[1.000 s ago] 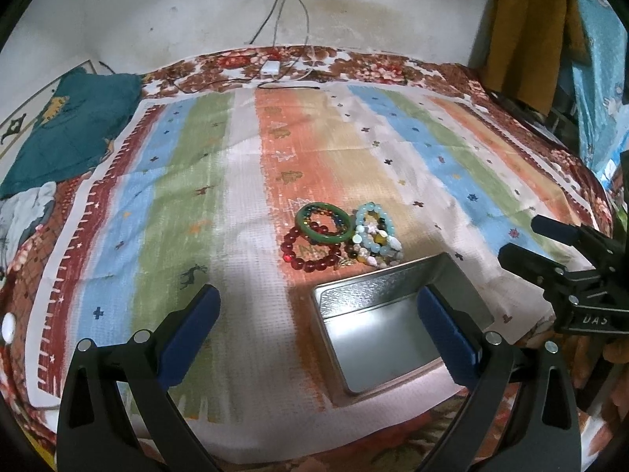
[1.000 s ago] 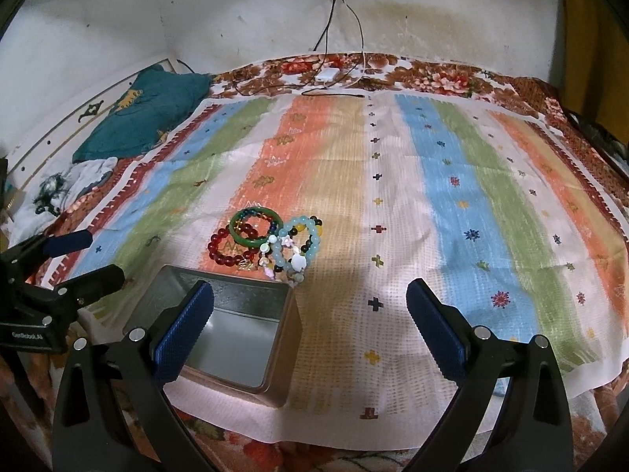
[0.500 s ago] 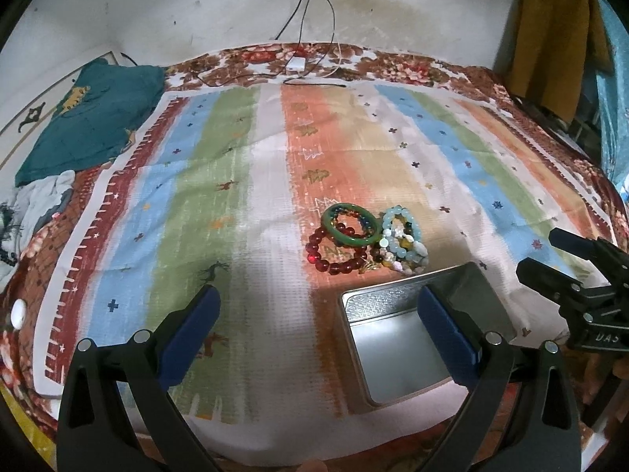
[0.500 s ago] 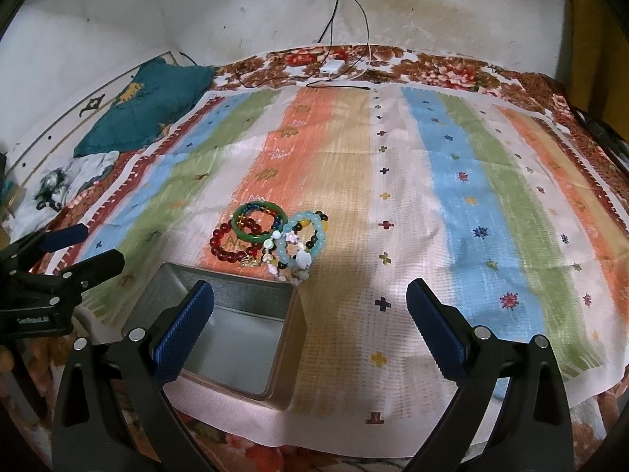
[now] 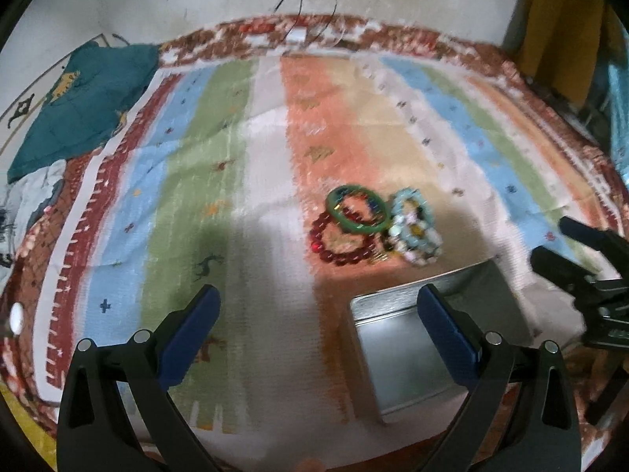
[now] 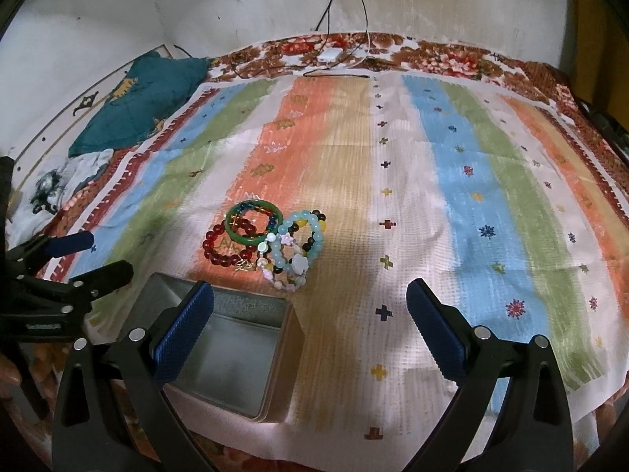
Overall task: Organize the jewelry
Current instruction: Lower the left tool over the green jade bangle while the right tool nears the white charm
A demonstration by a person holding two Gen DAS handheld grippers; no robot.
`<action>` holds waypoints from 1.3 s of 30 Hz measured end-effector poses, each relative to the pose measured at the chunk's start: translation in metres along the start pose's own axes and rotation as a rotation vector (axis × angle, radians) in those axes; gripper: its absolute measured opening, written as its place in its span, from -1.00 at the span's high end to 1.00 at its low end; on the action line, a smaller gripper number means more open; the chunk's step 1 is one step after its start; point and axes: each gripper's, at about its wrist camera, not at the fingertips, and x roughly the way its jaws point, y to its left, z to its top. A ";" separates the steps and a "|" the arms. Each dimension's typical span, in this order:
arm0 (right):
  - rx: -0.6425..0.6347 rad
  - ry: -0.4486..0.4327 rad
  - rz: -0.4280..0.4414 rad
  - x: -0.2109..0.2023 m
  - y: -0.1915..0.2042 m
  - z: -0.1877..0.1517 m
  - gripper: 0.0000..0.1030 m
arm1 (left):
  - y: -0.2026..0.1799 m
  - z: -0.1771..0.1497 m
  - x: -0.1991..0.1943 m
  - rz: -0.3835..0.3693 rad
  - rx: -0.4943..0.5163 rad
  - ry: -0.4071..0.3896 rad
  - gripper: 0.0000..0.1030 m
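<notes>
Metal tin (image 6: 232, 350) near bracelets (image 6: 263, 244); teal cushion (image 6: 137, 106) well apart.

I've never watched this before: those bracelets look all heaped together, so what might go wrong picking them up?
The green bangle overlaps the red bead bracelet, so lifting one may drag the other. The pale blue bead bracelets are tangled too. The tin sits near the cloth's front edge; a nudge could shift it.

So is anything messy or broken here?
Nothing looks broken. The bracelets lie in an overlapping heap on the striped cloth, beside the open metal tin, which holds no jewelry.
</notes>
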 end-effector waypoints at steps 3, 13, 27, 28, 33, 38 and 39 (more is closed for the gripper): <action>-0.005 0.021 0.008 0.005 0.000 0.004 -0.93 | 0.003 0.005 0.005 -0.043 0.006 0.013 -0.90; 0.000 0.074 0.023 0.022 -0.003 0.017 -0.93 | 0.011 0.028 0.022 -0.091 -0.021 0.047 -0.89; 0.055 0.136 0.065 0.045 -0.014 0.039 -0.93 | 0.021 0.052 0.043 -0.096 -0.061 0.069 -0.89; 0.053 0.137 0.062 0.045 -0.014 0.039 -0.93 | 0.021 0.055 0.044 -0.095 -0.059 0.071 -0.89; 0.042 0.147 0.045 0.054 -0.014 0.045 -0.93 | 0.022 0.063 0.056 -0.130 -0.078 0.100 -0.89; 0.031 0.174 0.046 0.065 -0.014 0.050 -0.93 | 0.019 0.069 0.068 -0.124 -0.063 0.124 -0.89; 0.033 0.185 0.050 0.068 -0.015 0.051 -0.93 | 0.018 0.071 0.073 -0.126 -0.063 0.136 -0.89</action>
